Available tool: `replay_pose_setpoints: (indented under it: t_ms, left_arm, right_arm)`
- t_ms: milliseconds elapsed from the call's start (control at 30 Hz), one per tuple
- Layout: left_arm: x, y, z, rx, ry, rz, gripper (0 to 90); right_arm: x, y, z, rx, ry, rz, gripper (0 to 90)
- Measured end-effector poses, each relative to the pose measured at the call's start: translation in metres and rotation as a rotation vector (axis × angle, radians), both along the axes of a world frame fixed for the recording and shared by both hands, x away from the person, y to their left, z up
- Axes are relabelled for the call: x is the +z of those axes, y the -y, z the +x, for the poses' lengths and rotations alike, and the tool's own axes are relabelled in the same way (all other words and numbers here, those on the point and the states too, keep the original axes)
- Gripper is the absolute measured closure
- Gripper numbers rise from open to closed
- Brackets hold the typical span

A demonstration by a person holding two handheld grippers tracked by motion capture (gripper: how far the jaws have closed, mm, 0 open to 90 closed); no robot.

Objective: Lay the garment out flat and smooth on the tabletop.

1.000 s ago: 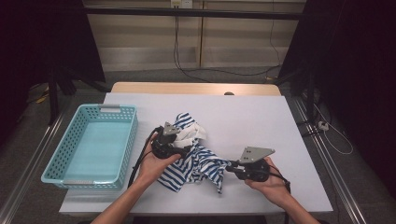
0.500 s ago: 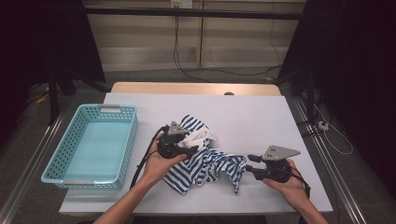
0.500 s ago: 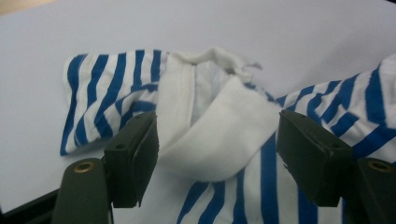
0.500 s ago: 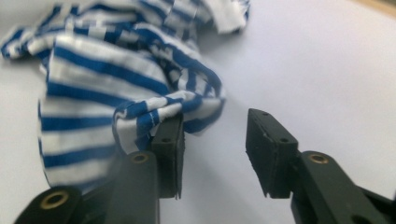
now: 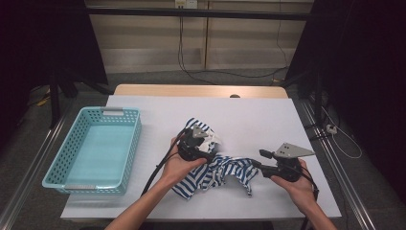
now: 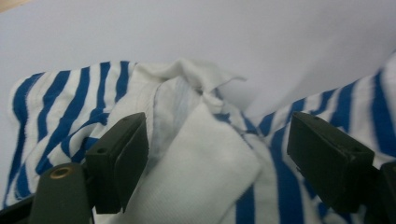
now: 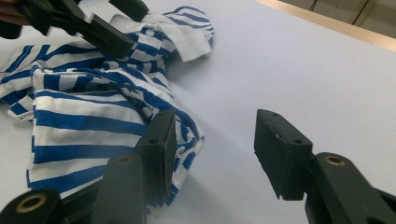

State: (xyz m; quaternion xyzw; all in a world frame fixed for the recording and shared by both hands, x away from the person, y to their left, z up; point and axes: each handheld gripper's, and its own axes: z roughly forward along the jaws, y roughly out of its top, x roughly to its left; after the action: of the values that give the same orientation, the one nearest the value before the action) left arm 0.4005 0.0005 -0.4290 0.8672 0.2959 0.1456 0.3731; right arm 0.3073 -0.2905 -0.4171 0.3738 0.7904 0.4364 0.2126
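The right gripper (image 5: pixel 260 159) sits at the near right of the table, jaws parted and just been opening, nothing pinched between them. In the right gripper view its left jaw stands against the edge of the blue-and-white striped garment (image 7: pixel 88 116), the right jaw over bare white tabletop (image 7: pixel 299 60). So the cloth is beside that jaw, not clamped.

Over to the left gripper (image 5: pixel 207 143), planted on the crumpled garment (image 5: pixel 220 172) near the table's middle. Its jaws have also just been opening, and in the left gripper view they stand wide apart with a fold of plain white ribbed fabric (image 6: pixel 205 172) lying between them; the pads press on nothing. Stripes spread out to either side.

The garment lies bunched on the white table (image 5: pixel 249 115), between the two hands, stretching from the left gripper towards the right one. A light blue plastic basket (image 5: pixel 131 143) stands well apart at the left edge. No brand, label or readable writing shows on the cloth, the basket or the tools.
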Motion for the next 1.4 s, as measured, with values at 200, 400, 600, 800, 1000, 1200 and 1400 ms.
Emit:
replay_pose_setpoints:
  t_ms: [200, 400, 600, 800, 1000, 1200, 1400]
  left_arm:
    - [-0.01, -0.005, 0.006, 0.064, -0.025, 0.01, 53.0]
    - [0.01, -0.02, -0.004, 0.015, 0.013, -0.06, 74.0]
    - [0.016, -0.03, -0.028, -0.044, 0.035, -0.037, 74.7]
    - [0.002, -0.06, -0.026, 0.067, 0.006, 0.04, 73.3]
    - [-0.004, -0.07, -0.02, 0.122, -0.002, 0.06, 71.3]
    - [-0.011, -0.073, -0.012, 0.123, -0.031, 0.029, 69.0]
    - [-0.016, -0.073, -0.005, 0.131, -0.044, 0.018, 65.9]
  right_arm:
    - [0.0, -0.011, 0.003, 0.019, -0.001, -0.003, 46.5]
    - [0.0, -0.018, 0.01, 0.032, 0.001, 0.002, 45.1]
    - [0.002, -0.026, 0.018, 0.036, 0.013, -0.003, 45.6]
    - [0.001, -0.042, 0.035, 0.054, 0.02, -0.008, 47.4]
    - [-0.002, -0.066, 0.06, 0.1, 0.014, -0.027, 49.0]
    - [-0.01, -0.091, 0.094, 0.151, 0.004, -0.051, 49.0]
    - [-0.023, -0.113, 0.117, 0.217, -0.022, -0.108, 47.8]
